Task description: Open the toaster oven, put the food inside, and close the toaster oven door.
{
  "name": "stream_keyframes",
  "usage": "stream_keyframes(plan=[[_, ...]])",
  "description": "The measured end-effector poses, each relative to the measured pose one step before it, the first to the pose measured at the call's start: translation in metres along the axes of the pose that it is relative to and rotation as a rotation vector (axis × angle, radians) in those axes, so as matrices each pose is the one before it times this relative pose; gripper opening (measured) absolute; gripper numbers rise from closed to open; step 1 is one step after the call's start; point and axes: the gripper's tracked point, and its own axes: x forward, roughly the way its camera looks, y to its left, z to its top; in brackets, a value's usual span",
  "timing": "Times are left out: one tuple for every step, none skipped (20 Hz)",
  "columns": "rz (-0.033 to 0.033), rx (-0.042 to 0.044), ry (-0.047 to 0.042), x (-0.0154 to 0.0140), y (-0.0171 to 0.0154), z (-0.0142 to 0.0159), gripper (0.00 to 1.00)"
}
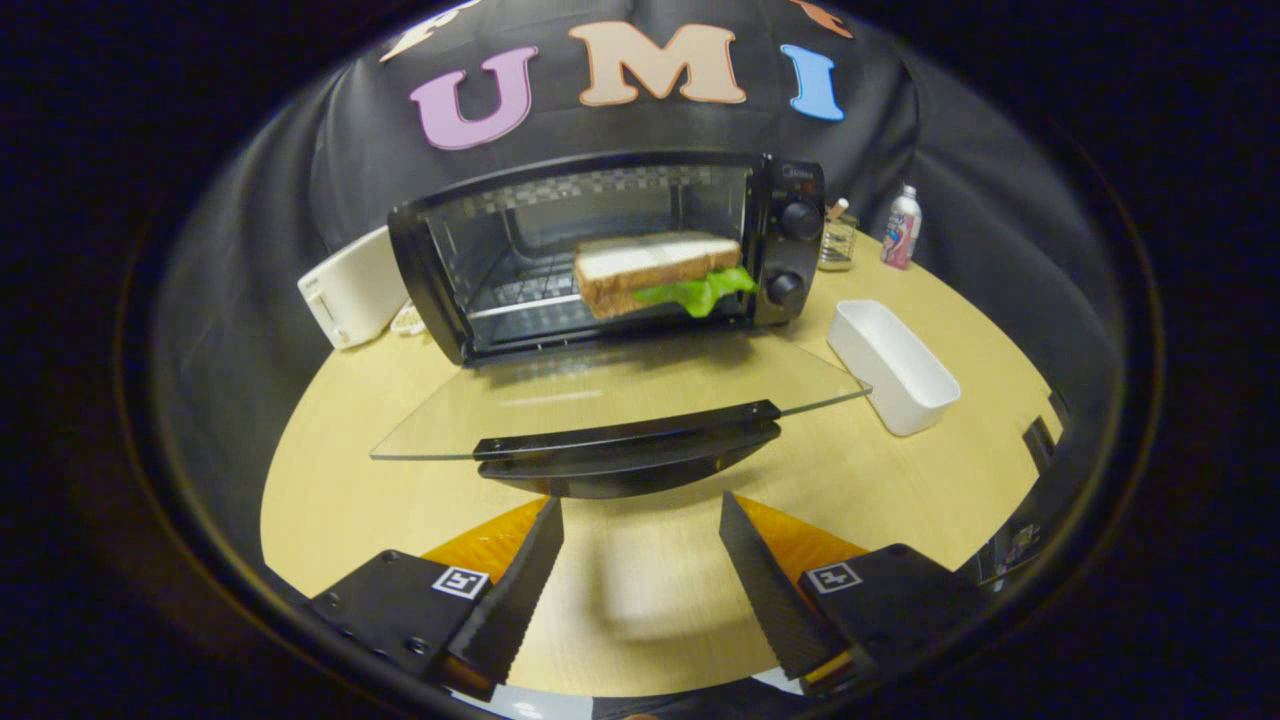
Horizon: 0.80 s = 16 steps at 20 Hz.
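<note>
Pale wooden surface [330, 500] carrying a black toaster oven [610, 250], its glass door [620, 400] lowered flat toward the claw [640, 580]. Sandwich [655, 270] with a green lettuce leaf, resting on the rack inside the oven, toward the knob side. Claw fingers spread apart, holding nothing, just short of the door handle [630, 440]. White rectangular tray [893, 365] beside the oven's knob side; white appliance [350, 285] on the opposite side; glass jar [837, 240] and small bottle [902, 228] beyond the tray.
</note>
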Motion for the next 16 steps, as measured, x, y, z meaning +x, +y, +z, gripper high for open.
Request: stream_keyframes(plan=[[0.0115,0.00311,-0.02568,-0.00248,0.0028,0.01198,0.99],[0.01119,-0.0012,-0.02431,-0.00057,0.0042,0.01208,0.99],[0.00803,-0.00526,-0.01936,0.0003,0.00169,0.01142,0.99],[0.00741,-0.00672,-0.01722,0.00109,0.00251,0.00955,0.99],[0.00436,-0.00396,-0.01402,0.00132,0.00205,0.01003,0.99],[0.00635,-0.0018,-0.01626,0.00153,0.00476,0.00875,0.99],[0.00633,0.00034,-0.01337,0.00305,0.00306,0.00998,0.99],[0.00433,-0.0078,0.00245,0.00317,0.00266,0.00288,0.98],[0.00376,-0.00941,-0.00619,0.00165,0.00247,0.00428,0.98],[0.00675,-0.00485,-0.00702,0.00237,0.00327,0.00616,0.99],[0.00444,-0.00424,-0.0019,0.00397,0.002,0.00474,0.99],[0.00822,0.00267,-0.00815,0.00407,0.00222,0.00502,0.99],[0.0042,0.00162,-0.00813,0.0028,0.00225,0.00692,0.99],[0.00395,0.00203,-0.01174,0.00687,-0.00033,0.01078,0.99],[0.00323,-0.00099,-0.0092,0.00334,0.00083,0.00704,0.99],[0.00401,0.00001,-0.01095,0.0036,0.00145,0.00682,0.99]])
